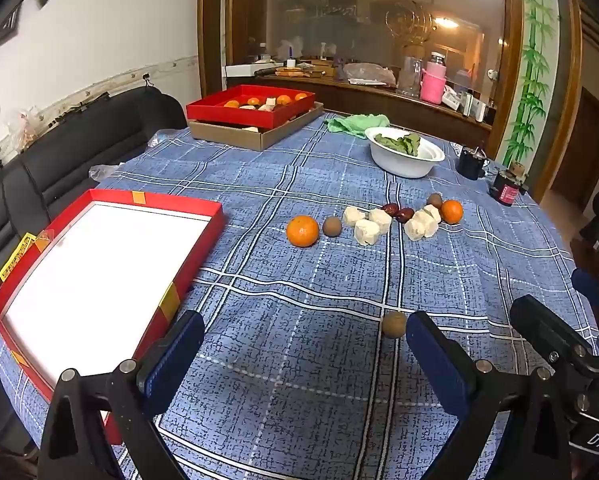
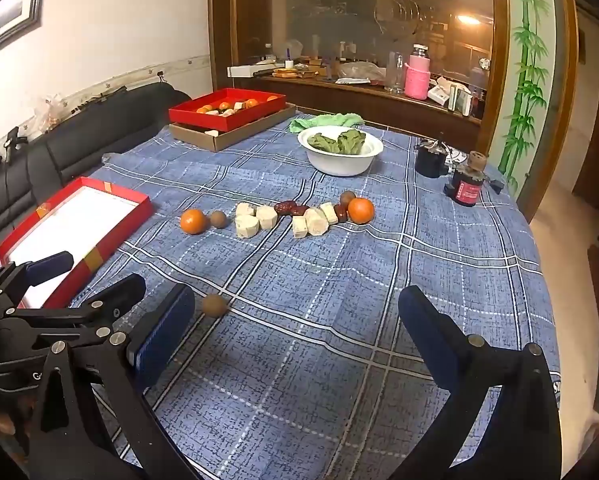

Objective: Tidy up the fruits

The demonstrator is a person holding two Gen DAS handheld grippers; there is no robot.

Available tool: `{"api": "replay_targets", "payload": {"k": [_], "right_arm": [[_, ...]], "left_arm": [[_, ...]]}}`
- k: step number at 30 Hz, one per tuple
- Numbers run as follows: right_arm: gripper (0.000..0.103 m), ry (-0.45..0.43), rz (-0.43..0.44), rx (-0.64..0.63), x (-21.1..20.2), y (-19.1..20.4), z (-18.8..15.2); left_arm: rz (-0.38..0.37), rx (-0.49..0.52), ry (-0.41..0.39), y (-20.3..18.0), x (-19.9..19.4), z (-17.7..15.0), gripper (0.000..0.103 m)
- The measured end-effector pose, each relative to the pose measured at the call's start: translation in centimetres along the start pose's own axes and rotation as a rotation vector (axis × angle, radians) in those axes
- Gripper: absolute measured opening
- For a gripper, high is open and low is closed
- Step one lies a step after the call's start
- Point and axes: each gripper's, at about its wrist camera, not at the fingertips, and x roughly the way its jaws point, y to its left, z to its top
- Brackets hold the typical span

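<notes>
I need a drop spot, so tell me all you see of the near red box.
The near red box is a shallow, open rectangular tray, seemingly cardboard, with red walls, a plain white floor and orange tape patches on its rim. It looks empty. It lies flat at the table's left edge on the blue checked cloth, beside the left gripper, which does not visibly touch it.

The left black hand-held gripper with blue pads [image 1: 305, 334] tilts downward, jaws spread wide and empty. At its 3 o'clock, the matching right hand-held gripper [image 2: 297, 308] tilts likewise, wide and empty.
</notes>
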Motion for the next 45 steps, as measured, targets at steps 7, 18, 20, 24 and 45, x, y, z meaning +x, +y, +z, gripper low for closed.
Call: {"api": "replay_targets", "payload": {"k": [7, 18, 20, 24, 45], "right_arm": [[0.103, 0.0, -0.001, -0.003, 0.13, -0.17, 0.05], [0.103, -0.001, 0.0, 0.005, 0.17, -0.03, -0.21], [0.103, -0.007, 0.0, 0.005, 0.17, -0.02, -0.24], [0.103, -0.001, -0.001, 0.001, 0.0, 0.02, -0.19], [0.103, -0.001, 0.001, 0.001, 0.26, -0.09, -0.16]], "left_arm": [[0.001, -0.003, 0.002, -0.07, 0.07, -0.05, 0.101], [0.003, 0.0, 0.004, -0.11, 0.16, -0.15, 0.101], [0.003, 0.0, 0.006, -0.15, 0.15, -0.25, 0.101], [0.003, 0.001, 0.007, -0.17, 0.12, -0.39, 0.101], [0.006, -0.001, 0.008, -0.08, 0.12, -0.36, 0.101]]}}
